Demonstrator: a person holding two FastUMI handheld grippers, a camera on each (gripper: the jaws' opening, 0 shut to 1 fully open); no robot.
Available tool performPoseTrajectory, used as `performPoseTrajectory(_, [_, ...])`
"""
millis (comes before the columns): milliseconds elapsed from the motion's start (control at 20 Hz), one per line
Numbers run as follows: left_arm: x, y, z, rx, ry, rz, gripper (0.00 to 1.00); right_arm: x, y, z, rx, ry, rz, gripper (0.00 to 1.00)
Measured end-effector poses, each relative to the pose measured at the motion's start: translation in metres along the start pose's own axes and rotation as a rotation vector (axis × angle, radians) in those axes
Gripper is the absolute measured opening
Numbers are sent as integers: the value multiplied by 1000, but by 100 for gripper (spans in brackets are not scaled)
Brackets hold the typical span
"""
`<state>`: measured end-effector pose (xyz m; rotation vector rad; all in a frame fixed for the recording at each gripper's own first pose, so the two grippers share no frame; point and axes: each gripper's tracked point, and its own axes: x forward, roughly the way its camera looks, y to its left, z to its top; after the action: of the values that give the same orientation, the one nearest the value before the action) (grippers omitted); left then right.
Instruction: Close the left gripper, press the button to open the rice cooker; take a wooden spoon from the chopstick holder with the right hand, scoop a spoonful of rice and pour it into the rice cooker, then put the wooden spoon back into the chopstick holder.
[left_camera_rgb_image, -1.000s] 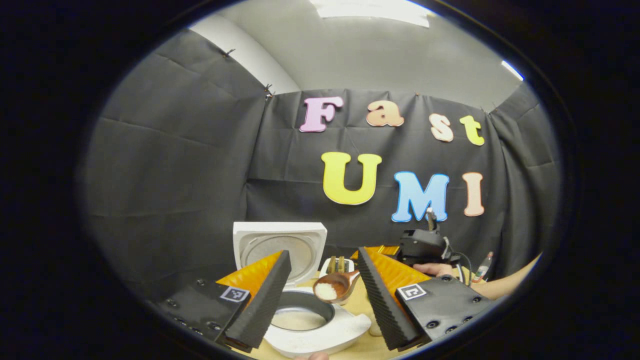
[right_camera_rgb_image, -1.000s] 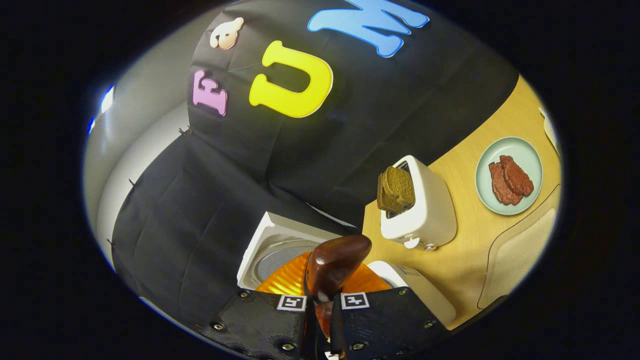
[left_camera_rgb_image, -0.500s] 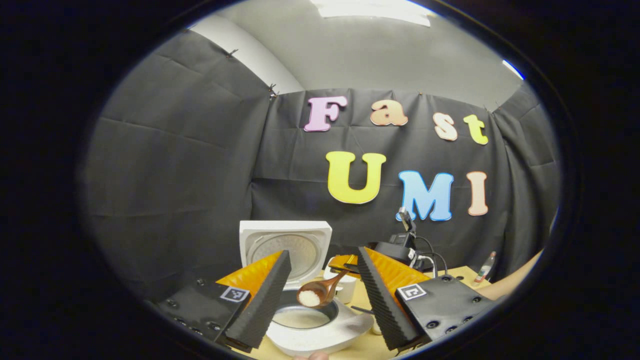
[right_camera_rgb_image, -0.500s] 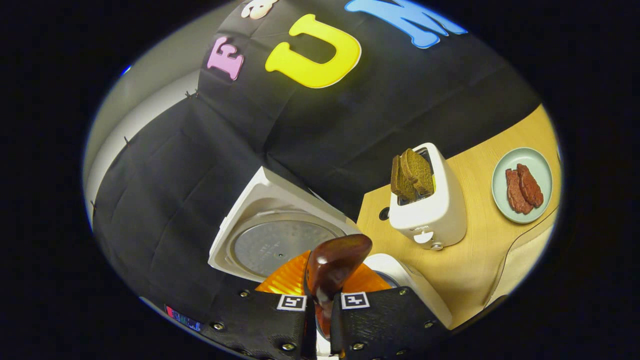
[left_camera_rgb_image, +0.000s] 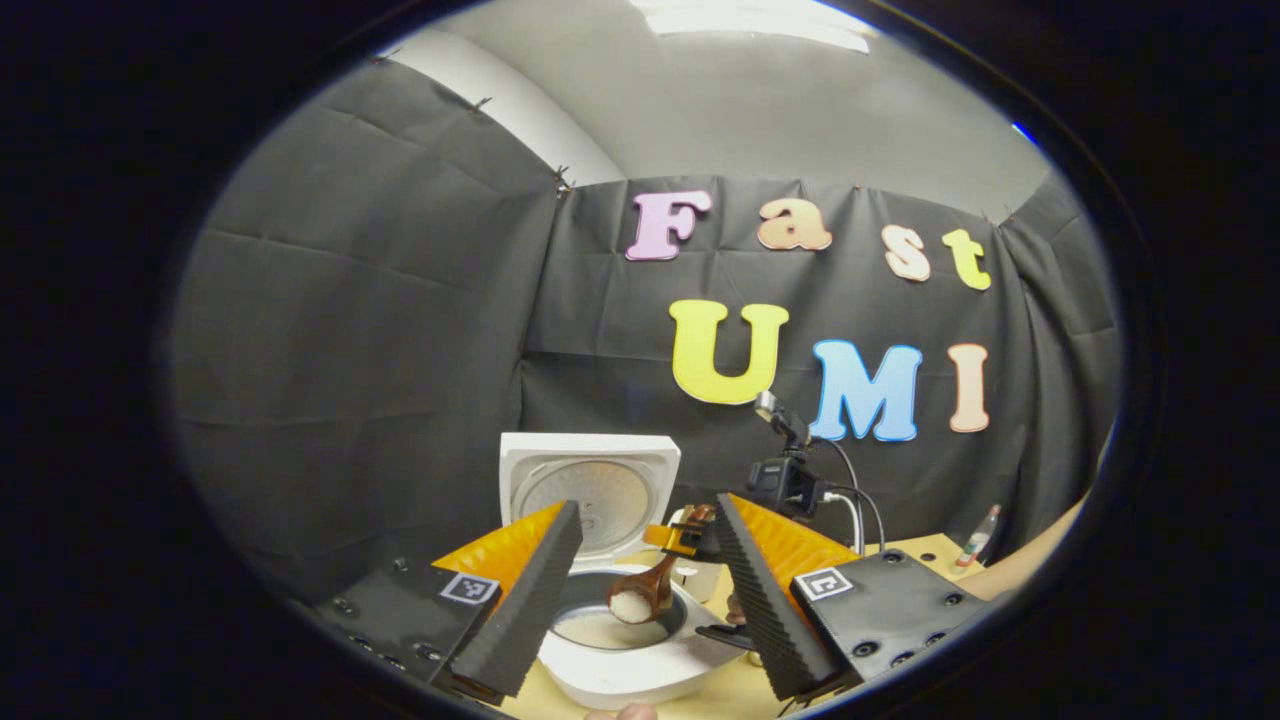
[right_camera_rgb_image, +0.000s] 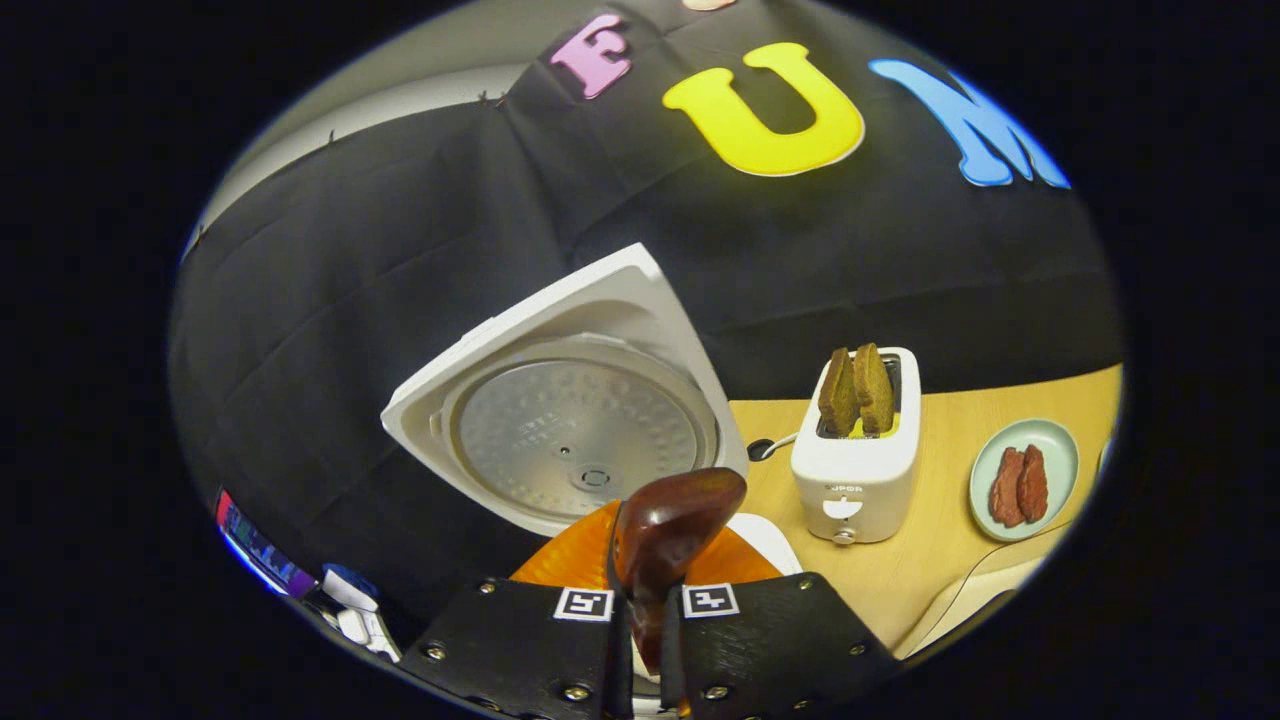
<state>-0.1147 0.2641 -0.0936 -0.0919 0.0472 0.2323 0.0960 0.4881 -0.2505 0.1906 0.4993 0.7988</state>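
The white rice cooker (left_camera_rgb_image: 625, 680) stands open, its lid (left_camera_rgb_image: 590, 490) raised behind the pot. In the left gripper view a dark wooden spoon (left_camera_rgb_image: 640, 597) with white rice in its bowl hangs tilted over the pot's mouth, held by the far right gripper (left_camera_rgb_image: 685, 540). My left gripper (left_camera_rgb_image: 640, 585) is open, its fingers on either side of the pot with nothing between them. In the right gripper view my right gripper (right_camera_rgb_image: 640, 625) is shut on the wooden spoon (right_camera_rgb_image: 665, 525), in front of the cooker lid (right_camera_rgb_image: 575, 440). The chopstick holder (left_camera_rgb_image: 703, 575) stands behind the spoon, mostly hidden.
A white toaster (right_camera_rgb_image: 858, 470) with two brown slices stands on the wooden table (right_camera_rgb_image: 930, 570). A pale green plate (right_camera_rgb_image: 1025, 480) with two reddish pieces lies to its right. A small bottle (left_camera_rgb_image: 978, 530) is at the far right of the left gripper view.
The right gripper has carried the spoon of rice left and down to above the pot, and tilted it. Its view has swung onto the open lid. The left gripper stayed open.
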Motion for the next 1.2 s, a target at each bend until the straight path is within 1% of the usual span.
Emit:
performPoseTrajectory(100, [-2, 1, 0, 1, 2, 6, 87, 1, 7, -4, -80, 0, -4, 11])
performPoseTrajectory(200, [-6, 2, -2, 4, 4, 14, 89, 3, 12, -10, -155, 3, -13, 11])
performPoseTrajectory(300, [-8, 4, -1, 5, 6, 21, 92, 5, 18, -16, -227, 9, -6, 11])
performPoseTrajectory(350, [-8, 5, 0, 4, 5, 22, 92, 5, 20, -17, -274, 13, -2, 11])
performPoseTrajectory(500, [-10, 7, 1, 3, 1, 28, 92, 8, 30, -31, -469, 47, 27, 11])
performPoseTrajectory(550, [-11, 9, 1, 2, -4, 31, 92, 7, 33, -34, -532, 55, 23, 11])
performPoseTrajectory(600, [-13, 9, 4, 4, -9, 33, 96, 5, 34, -37, -592, 57, 22, 11])
performPoseTrajectory(650, [-13, 10, 4, 5, -10, 35, 92, 6, 36, -39, -644, 60, 26, 11])
performPoseTrajectory(800, [-15, 15, 2, 7, -5, 43, 92, 7, 43, -49, -776, 72, 56, 11])
performPoseTrajectory(900, [-18, 16, 3, 6, -7, 45, 92, 9, 47, -65, -858, 107, 84, 11])
performPoseTrajectory(1000, [-21, 12, 8, -14, -21, 24, 92, 7, 46, -75, -964, 130, 103, 11])
performPoseTrajectory(1050, [-19, 13, 10, -15, -26, 26, 96, 6, 49, -78, -1003, 129, 116, 11])
performPoseTrajectory(1100, [-20, 16, 9, -14, -26, 28, 90, 5, 52, -80, -1015, 126, 127, 11])
performPoseTrajectory(1200, [-20, 16, 9, -11, -25, 30, 90, 2, 54, -77, -1012, 119, 137, 11])
